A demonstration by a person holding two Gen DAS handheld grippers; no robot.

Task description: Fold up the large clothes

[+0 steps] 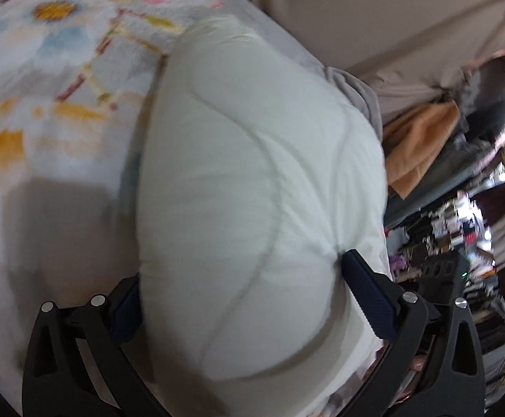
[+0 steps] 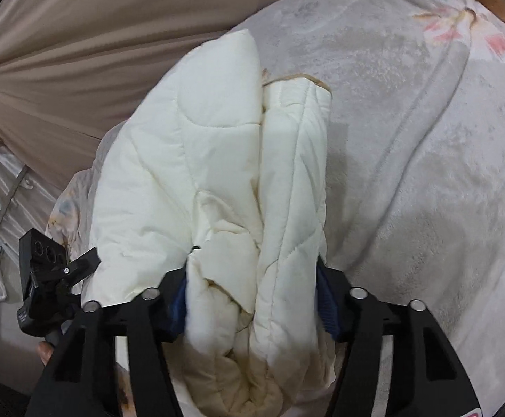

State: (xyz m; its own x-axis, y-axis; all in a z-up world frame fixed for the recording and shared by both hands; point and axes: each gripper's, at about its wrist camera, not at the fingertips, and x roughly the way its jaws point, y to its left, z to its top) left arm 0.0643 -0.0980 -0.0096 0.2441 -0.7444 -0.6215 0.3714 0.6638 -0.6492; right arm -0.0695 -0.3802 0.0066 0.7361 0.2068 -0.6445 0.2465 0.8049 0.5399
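While both grippers, left gripper (image 1: 245,295) and right gripper (image 2: 252,299), clamp thick bunches of the white quilted jacket (image 2: 217,173) above the floral blanket (image 2: 409,173), keep spacing even. Lower it flat mid-blanket, edges aligned, before loosening either grip.

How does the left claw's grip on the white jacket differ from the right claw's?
The left claw spans one broad, smooth bulge of the white jacket; the right claw pinches several bunched folds. The left's jaws stand wider apart than the right's. Both are closed on the jacket above the flowered blanket.
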